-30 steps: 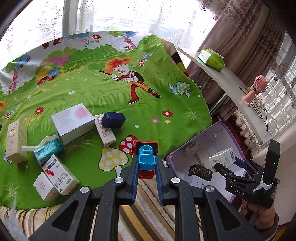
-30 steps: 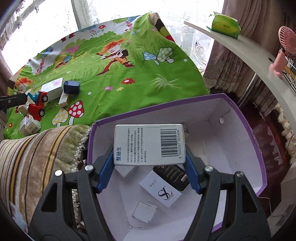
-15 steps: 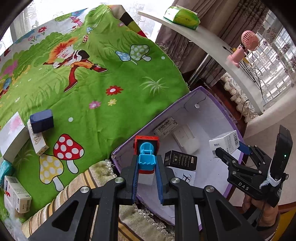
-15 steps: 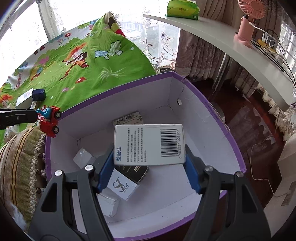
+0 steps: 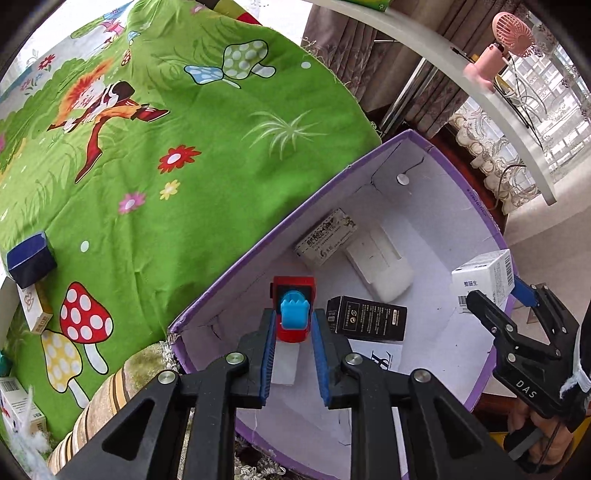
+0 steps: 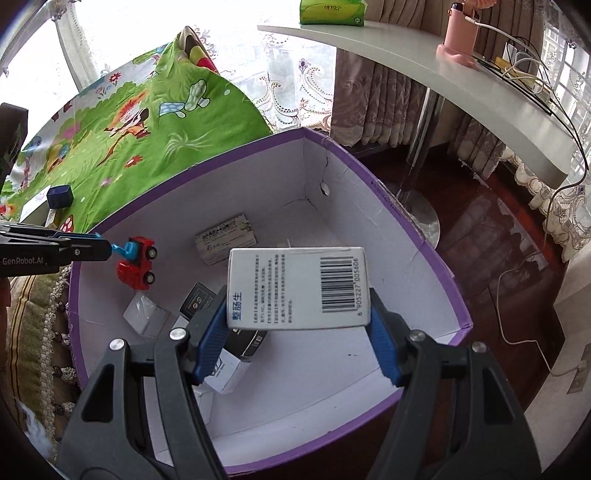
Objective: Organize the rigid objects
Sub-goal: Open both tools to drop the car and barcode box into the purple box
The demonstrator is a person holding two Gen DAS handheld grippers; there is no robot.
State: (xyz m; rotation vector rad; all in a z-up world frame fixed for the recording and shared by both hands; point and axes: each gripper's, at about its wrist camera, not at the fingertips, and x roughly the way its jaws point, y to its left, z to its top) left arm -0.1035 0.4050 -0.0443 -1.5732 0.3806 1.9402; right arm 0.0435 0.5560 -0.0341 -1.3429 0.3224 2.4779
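Observation:
My left gripper (image 5: 294,334) is shut on a red and blue toy truck (image 5: 293,309) and holds it over the open purple box (image 5: 258,247); the truck also shows in the right wrist view (image 6: 136,261). My right gripper (image 6: 299,332) is shut on a white medicine box with a barcode (image 6: 298,288) and holds it above the purple box's inside (image 6: 406,229); it also shows in the left wrist view (image 5: 484,275). Inside lie a black box (image 5: 367,318), a white foam piece (image 5: 384,266) and a printed carton (image 5: 327,242).
The green cartoon sheet (image 5: 166,147) carries a dark blue box (image 5: 31,264), a narrow carton (image 5: 35,312) and a white carton (image 5: 14,402). A striped cushion (image 6: 26,332) lies left of the purple box. A white shelf (image 6: 443,85) holds a pink fan (image 5: 498,48) and a green tissue pack (image 6: 332,13).
Both grippers have moved further over the purple box with their loads. The truck now hangs inside the box's rim, and the medicine box hangs over its middle.

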